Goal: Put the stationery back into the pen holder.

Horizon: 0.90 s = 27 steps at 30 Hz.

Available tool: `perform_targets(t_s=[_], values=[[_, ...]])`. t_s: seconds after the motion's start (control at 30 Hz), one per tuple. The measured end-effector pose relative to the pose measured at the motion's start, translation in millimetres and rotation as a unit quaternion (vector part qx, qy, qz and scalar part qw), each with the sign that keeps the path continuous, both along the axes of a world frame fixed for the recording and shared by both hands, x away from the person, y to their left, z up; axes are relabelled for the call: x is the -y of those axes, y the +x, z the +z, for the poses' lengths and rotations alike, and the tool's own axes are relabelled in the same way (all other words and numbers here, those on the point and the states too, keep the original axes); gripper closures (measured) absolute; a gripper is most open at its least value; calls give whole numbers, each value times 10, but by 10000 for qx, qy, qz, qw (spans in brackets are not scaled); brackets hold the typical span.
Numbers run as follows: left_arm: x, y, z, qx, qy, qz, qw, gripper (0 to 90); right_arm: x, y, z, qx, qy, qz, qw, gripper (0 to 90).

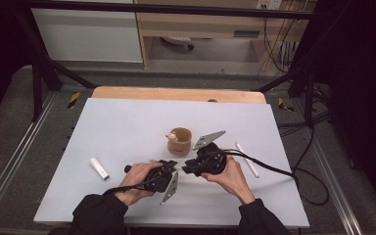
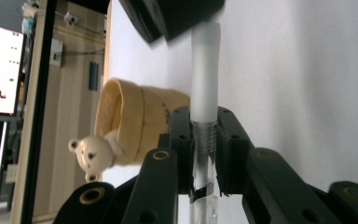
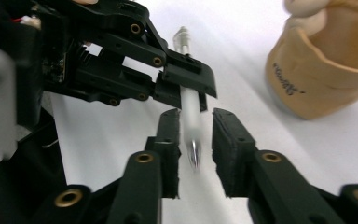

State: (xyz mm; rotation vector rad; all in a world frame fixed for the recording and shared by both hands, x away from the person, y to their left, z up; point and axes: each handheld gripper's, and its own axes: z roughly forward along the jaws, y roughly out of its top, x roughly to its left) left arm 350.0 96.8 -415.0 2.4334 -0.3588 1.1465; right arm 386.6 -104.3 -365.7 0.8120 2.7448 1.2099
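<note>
A pen with a clear threaded barrel and a frosted white sleeve (image 2: 205,74) is clamped between the jaws of my left gripper (image 2: 204,135). In the right gripper view the pen (image 3: 189,114) sticks out of the left gripper (image 3: 189,86), and its metal tip lies between the jaws of my right gripper (image 3: 195,135). A small gap shows on each side, so those pads do not press on it. In the high view both grippers meet tip to tip near the table's front middle, left (image 1: 173,169) and right (image 1: 186,168), each in a hand.
A tan cup (image 1: 180,142) with a small white bear figure (image 1: 173,137) on its rim stands just behind the grippers. A short white cap (image 1: 99,168) lies to the left and a long white tube (image 1: 247,159) to the right. The white table top (image 1: 127,122) ends near the forearms.
</note>
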Motion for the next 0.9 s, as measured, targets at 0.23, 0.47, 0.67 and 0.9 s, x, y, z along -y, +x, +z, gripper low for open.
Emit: perform_targets(t_s=[0.23,0.47,0.67,0.9], values=[[-117,52,-15,-244,-146,356,9990,788,233,13,-21,279,287,-419,9983,475],[-221,89,11,-563,-437,725,9948,788,435,-1,-163,419,300,-836,9952,290],[-288,118,85,-898,-984,1099,9850,788,566,-2,-305,480,201,-1094,9926,152],[-364,150,186,-1284,-1590,1456,9680,787,708,0,-459,237,100,-1254,9918,51]])
